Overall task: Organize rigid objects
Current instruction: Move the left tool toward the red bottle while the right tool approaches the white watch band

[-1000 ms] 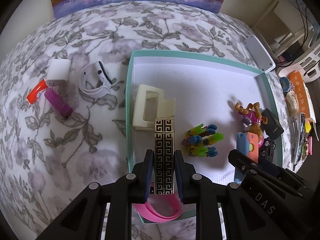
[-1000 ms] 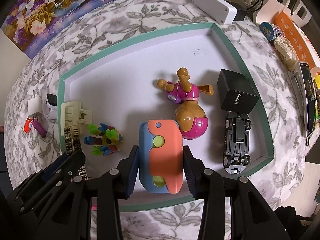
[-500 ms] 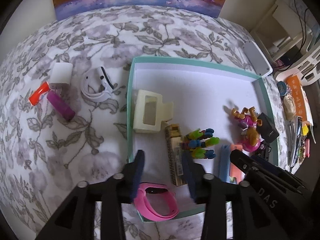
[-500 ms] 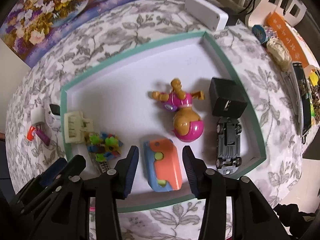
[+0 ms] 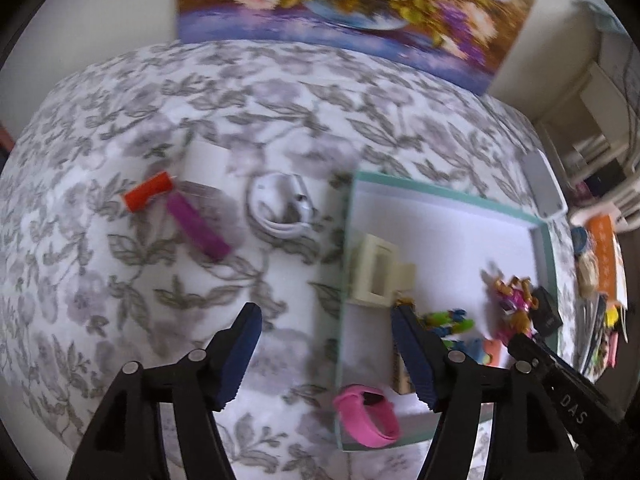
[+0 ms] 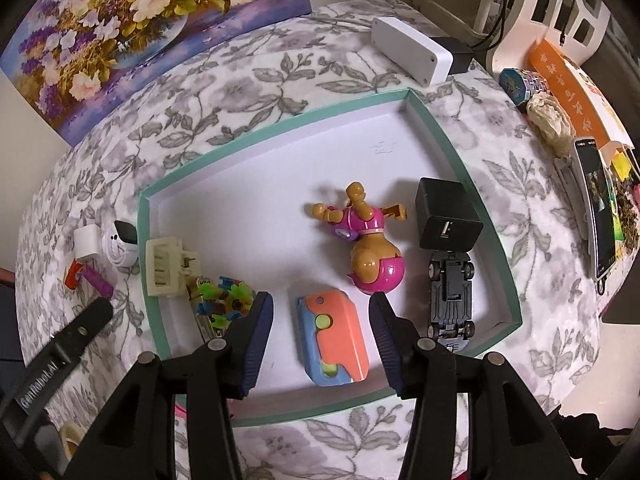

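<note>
A home: floral tablecloth (image 6: 248, 80), flower painting (image 6: 132, 24), toys in a tray (image 6: 472, 184).

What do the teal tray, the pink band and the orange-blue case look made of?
Tray: likely cardboard, with thin straight walls and a matte white inside.
Pink band: probably silicone or rubber, a matte flexible loop draped over the tray's near wall.
Orange-blue case: hard moulded plastic by its look, with smooth rounded edges and a slight sheen.

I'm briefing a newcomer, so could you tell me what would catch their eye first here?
Probably the teal-rimmed tray on the floral tablecloth, with the pink-and-tan toy dog at its middle. Nearer, the orange-and-blue toy lies between the open right gripper's fingers, and a flower painting leans behind.
</note>
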The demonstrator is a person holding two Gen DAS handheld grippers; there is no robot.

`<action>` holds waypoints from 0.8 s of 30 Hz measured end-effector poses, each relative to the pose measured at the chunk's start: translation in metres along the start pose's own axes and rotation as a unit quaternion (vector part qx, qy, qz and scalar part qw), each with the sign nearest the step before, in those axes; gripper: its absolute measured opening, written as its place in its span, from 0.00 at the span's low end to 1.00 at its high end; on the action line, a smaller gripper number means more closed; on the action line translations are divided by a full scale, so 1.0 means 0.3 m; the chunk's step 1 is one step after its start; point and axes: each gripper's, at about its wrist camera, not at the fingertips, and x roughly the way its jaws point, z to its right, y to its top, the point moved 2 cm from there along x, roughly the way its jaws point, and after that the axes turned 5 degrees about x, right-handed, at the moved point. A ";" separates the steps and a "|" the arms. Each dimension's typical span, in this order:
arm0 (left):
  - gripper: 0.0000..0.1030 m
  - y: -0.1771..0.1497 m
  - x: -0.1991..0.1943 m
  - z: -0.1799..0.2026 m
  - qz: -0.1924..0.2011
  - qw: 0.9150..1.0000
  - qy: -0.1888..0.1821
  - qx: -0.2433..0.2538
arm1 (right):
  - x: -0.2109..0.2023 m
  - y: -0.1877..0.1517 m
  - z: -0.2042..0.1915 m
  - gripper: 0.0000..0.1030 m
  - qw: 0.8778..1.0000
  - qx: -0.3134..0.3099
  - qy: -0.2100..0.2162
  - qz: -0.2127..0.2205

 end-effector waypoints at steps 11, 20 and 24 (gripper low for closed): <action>0.83 0.014 -0.018 -0.072 0.011 1.000 0.016 -0.025 | 0.006 0.000 -0.017 0.69 1.000 -0.011 -0.014 0.007; 1.00 0.024 -0.004 -0.134 0.014 0.998 0.041 -0.045 | -0.001 0.006 -0.029 0.80 1.000 -0.013 -0.007 0.024; 1.00 0.025 0.001 -0.192 0.016 0.996 0.055 -0.061 | -0.011 0.010 -0.037 0.80 0.999 -0.015 -0.003 0.035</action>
